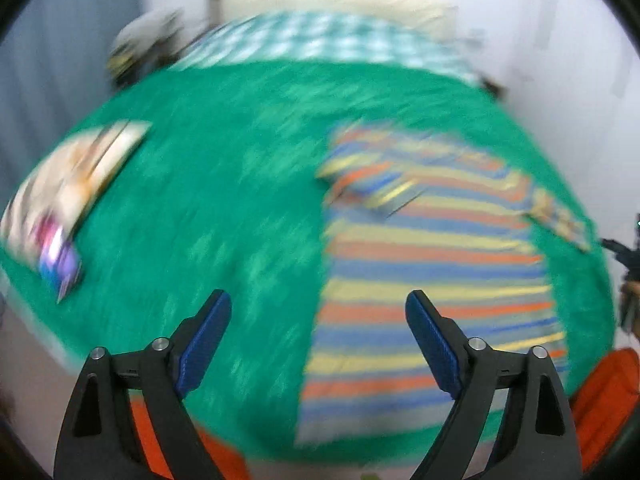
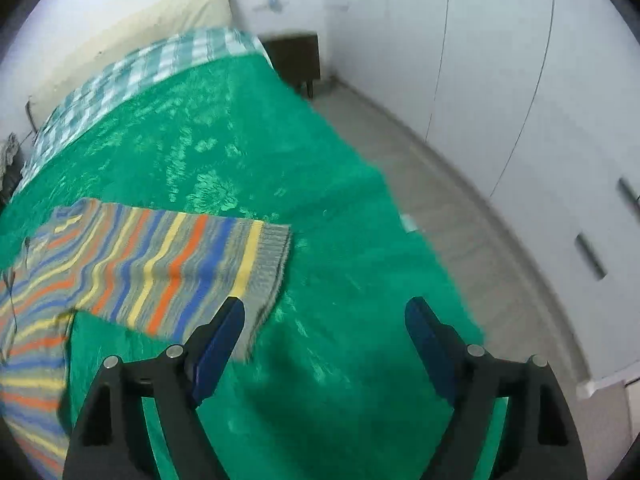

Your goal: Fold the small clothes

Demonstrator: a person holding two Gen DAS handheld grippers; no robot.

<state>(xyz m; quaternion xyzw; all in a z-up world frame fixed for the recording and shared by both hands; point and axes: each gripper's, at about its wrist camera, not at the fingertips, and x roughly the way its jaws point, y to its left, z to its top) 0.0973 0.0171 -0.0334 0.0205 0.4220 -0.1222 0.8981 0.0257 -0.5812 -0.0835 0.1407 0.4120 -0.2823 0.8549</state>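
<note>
A small striped sweater (image 1: 432,264) in yellow, orange, blue and grey lies flat on the green bedspread (image 1: 224,184), its left side folded in to a straight edge. My left gripper (image 1: 318,304) hovers open above its lower left edge, with nothing between the blue pads. In the right wrist view one sleeve (image 2: 172,264) with a grey ribbed cuff stretches out to the right. My right gripper (image 2: 324,312) stands open just right of that cuff, over bare bedspread (image 2: 320,152), holding nothing.
A pile of folded pale clothes (image 1: 72,196) sits at the bed's left. Orange fabric (image 1: 608,396) shows at the near edge. A checked sheet (image 2: 132,68) and headboard lie at the far end. To the right are the floor (image 2: 460,208), a dark nightstand (image 2: 296,56) and white wardrobe doors (image 2: 500,60).
</note>
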